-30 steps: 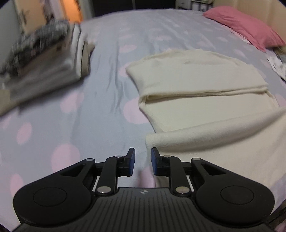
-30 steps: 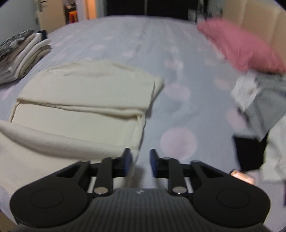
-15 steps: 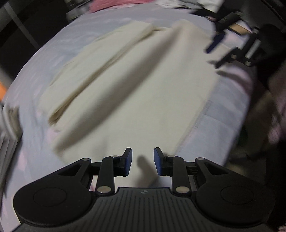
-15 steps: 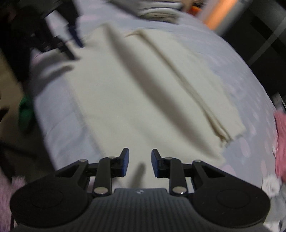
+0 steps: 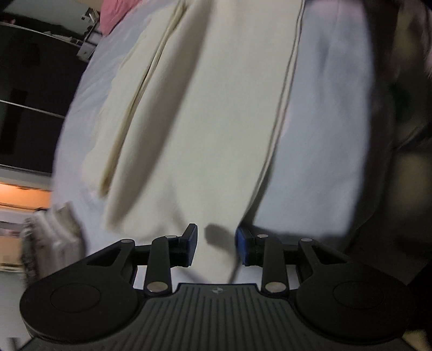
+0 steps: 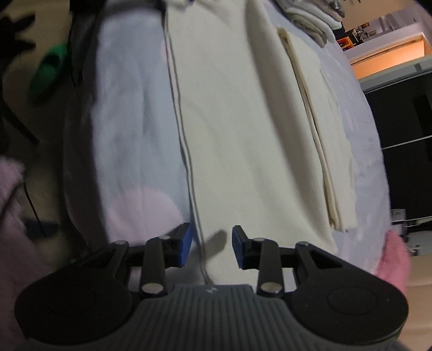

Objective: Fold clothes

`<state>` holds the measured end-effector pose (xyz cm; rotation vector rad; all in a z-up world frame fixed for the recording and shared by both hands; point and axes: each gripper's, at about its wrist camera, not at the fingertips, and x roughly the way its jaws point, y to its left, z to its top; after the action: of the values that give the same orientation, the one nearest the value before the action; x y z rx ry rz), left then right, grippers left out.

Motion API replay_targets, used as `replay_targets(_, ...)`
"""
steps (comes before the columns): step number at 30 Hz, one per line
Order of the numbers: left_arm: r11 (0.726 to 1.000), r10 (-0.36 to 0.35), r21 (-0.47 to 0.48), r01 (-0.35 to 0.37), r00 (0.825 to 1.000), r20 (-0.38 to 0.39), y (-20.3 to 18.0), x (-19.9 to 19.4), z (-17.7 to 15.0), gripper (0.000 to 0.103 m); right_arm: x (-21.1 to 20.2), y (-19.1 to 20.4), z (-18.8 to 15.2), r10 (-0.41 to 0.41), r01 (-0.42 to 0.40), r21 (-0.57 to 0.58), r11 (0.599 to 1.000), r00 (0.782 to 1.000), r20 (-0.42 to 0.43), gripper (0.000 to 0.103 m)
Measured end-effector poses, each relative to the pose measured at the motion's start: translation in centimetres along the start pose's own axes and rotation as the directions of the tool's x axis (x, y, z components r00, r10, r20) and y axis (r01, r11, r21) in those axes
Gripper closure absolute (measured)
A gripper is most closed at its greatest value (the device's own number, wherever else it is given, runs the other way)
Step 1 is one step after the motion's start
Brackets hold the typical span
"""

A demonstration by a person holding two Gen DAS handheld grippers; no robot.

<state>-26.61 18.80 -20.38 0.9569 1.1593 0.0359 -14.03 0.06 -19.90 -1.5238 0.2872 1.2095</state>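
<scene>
A cream garment [image 5: 205,129] lies flat on the lilac bed sheet [image 5: 318,151], with a folded layer along its far side. It also shows in the right wrist view [image 6: 243,135]. My left gripper [image 5: 216,247] is open and empty, low over the garment's near hem at one end. My right gripper [image 6: 212,247] is open and empty, low over the same hem [image 6: 186,151] at the other end. The hem line runs between the right gripper's jaws.
A stack of folded clothes [image 6: 313,19] lies past the garment's far end and shows blurred in the left wrist view [image 5: 51,237]. A pink pillow [image 6: 394,259] is at the right. The bed's edge [image 6: 78,162] drops to a dark floor with a green object [image 6: 48,70].
Both grippers have swung round from facing up the bed to facing each other along the garment's near hem and dropped close to it. Both jaws have opened wider.
</scene>
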Motion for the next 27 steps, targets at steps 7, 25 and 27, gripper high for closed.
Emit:
replay_targets(7, 1.0, 0.009, -0.012, -0.009, 1.0, -0.013, 0.2, 0.0, -0.1, 0.094, 1.2, 0.7, -0.4, -0.05, 0.044, -0.078, 0.996, 0.996, -0.08, 0.077)
replay_targets(25, 0.809, 0.1, -0.586, 0.038, 0.974, 0.201, 14.1, -8.5, -2.0, 0.102, -5.7, -8.0, 0.1, -0.395, 0.378, 0.233, 0.896, 0.918, 0.028, 0.097)
replay_targets(27, 0.779, 0.131, -0.625, 0.041, 0.965, 0.226, 15.6, -9.9, -2.3, 0.102, -7.4, -8.8, 0.0, -0.43, 0.406, 0.26, 0.876, 0.902, 0.042, 0.097)
